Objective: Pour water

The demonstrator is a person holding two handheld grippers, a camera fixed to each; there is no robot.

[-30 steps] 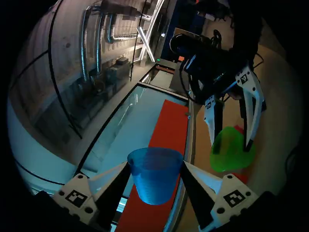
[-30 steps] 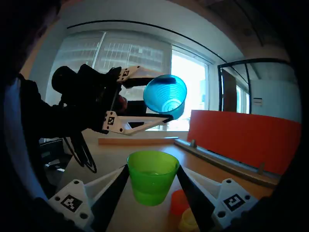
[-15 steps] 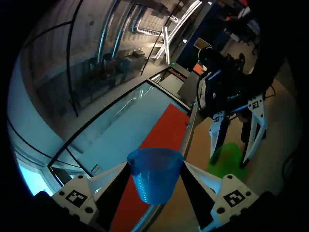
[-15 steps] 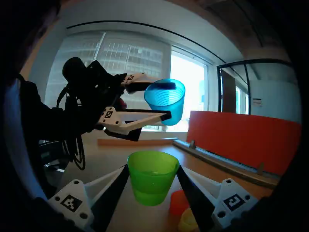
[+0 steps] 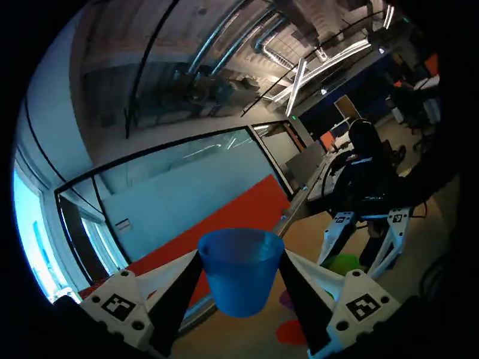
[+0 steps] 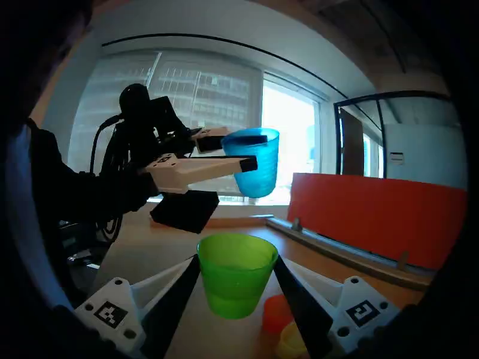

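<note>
Blue cup (image 6: 254,161), tipped mouth-first toward the green cup (image 6: 236,272) a second ago, now stands upright again, above and beyond it, clamped in the left hand-held gripper (image 5: 239,263). The right hand-held gripper (image 6: 236,266) grips the green cup, which seems to hold water. The pour looks finished.

At lower centre, the right gripper (image 6: 236,262) clamps a translucent green plastic cup (image 6: 237,281) between its white fingers, above the wooden tabletop (image 6: 149,254). Higher up, near centre, the left gripper (image 6: 256,151) grips an upright translucent blue plastic cup (image 6: 262,175).
</note>
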